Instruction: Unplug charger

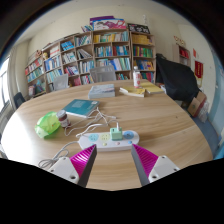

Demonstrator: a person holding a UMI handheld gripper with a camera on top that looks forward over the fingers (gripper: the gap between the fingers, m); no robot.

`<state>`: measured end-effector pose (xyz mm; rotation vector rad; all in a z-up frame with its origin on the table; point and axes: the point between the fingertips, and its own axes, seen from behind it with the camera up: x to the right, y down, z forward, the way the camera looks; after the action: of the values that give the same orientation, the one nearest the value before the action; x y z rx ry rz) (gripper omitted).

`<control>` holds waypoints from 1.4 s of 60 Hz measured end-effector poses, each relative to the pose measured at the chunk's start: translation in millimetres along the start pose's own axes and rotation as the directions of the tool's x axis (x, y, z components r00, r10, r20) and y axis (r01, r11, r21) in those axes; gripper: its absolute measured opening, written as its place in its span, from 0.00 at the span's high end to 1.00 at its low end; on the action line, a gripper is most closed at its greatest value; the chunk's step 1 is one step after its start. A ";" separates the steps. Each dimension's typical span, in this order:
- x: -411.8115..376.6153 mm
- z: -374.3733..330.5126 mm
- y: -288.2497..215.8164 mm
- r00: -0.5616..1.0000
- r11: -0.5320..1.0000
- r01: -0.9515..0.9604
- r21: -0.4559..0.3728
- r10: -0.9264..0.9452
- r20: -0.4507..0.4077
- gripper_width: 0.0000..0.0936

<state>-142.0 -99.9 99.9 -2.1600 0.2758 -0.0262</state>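
Note:
A white power strip (108,139) lies on the round wooden table (150,120), just ahead of my fingers. A small green charger (116,132) is plugged into its top, with a white block (129,131) beside it at the right end. White cable (60,153) trails left from the strip in loops. My gripper (114,160) is open and empty, its pink pads (84,159) spread wide, hovering over bare table short of the strip.
A green crumpled bag (47,124), a teal book (79,107), a grey box (101,91), yellow papers (140,91) and a bottle (136,75) sit on the table. Bookshelves (95,55) line the back wall. A dark chair (177,78) stands at the right.

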 end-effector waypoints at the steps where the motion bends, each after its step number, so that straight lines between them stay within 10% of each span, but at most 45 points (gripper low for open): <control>1: 1.7 4.3 0.4 1.000 1.000 -0.001 -0.007 0.000 -0.002 0.23; 14: 8.8 90.1 -1.9 0.999 1.000 0.019 -0.006 -0.019 0.034 0.31; 28: 10.0 121.0 -1.0 0.994 0.992 0.113 0.053 -0.113 0.002 0.64; 41: 7.7 116.2 -7.6 0.998 0.998 0.043 -0.046 -0.041 0.049 0.74; 48: 19.6 73.7 -118.0 0.993 0.973 0.115 0.200 -0.121 0.015 0.74; 59: 54.7 52.7 -187.6 0.993 0.960 0.117 0.253 -0.114 -0.024 0.75; 76: 135.9 69.5 -15.3 0.997 0.966 0.044 -0.256 -0.058 -0.046 0.74; 84: 157.2 62.3 21.9 0.995 0.930 0.052 -0.365 -0.081 -0.064 0.71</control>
<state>14.8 -93.9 33.1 -2.5411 0.2684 -0.1060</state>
